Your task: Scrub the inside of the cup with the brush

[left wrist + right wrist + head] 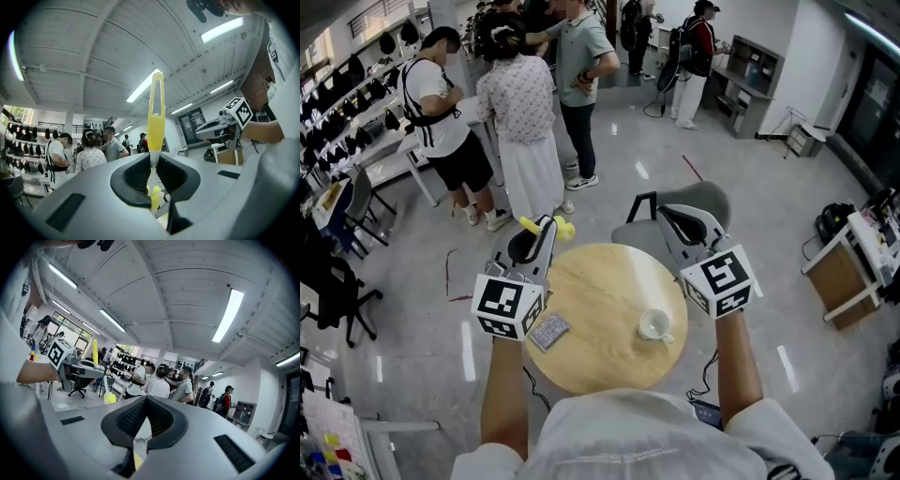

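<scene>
A white cup stands on the right half of the round wooden table. My left gripper is raised above the table's far left edge and is shut on a yellow brush. In the left gripper view the brush's yellow handle sticks straight up out of the closed jaws of the left gripper. My right gripper is held above the table's far right edge, shut with nothing in it. In the right gripper view its jaws meet with no gap. Both grippers are well above the cup.
A small grey-checked scrub pad lies on the table's left side. A grey chair stands beyond the table under my right gripper. Several people stand on the floor behind. A desk is at the right.
</scene>
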### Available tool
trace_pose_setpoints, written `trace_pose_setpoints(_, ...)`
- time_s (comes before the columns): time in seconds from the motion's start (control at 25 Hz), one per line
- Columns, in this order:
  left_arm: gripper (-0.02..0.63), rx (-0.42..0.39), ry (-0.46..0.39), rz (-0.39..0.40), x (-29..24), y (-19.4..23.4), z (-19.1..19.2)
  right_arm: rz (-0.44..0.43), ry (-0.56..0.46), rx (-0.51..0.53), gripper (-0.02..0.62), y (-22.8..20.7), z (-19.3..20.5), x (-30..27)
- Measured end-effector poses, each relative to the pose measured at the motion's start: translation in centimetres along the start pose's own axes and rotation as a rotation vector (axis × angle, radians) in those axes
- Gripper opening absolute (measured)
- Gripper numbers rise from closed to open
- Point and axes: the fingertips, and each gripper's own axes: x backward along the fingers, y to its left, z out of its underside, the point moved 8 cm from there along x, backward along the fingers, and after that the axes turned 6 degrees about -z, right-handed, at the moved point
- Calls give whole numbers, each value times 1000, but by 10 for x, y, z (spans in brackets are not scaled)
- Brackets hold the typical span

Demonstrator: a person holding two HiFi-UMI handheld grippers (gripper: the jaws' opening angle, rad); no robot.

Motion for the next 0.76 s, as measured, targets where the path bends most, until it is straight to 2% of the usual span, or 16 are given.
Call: trace_pose_setpoints(0.76,49,-9,18,-14,-7,4,7,4,20,7,26,-5,12,-12)
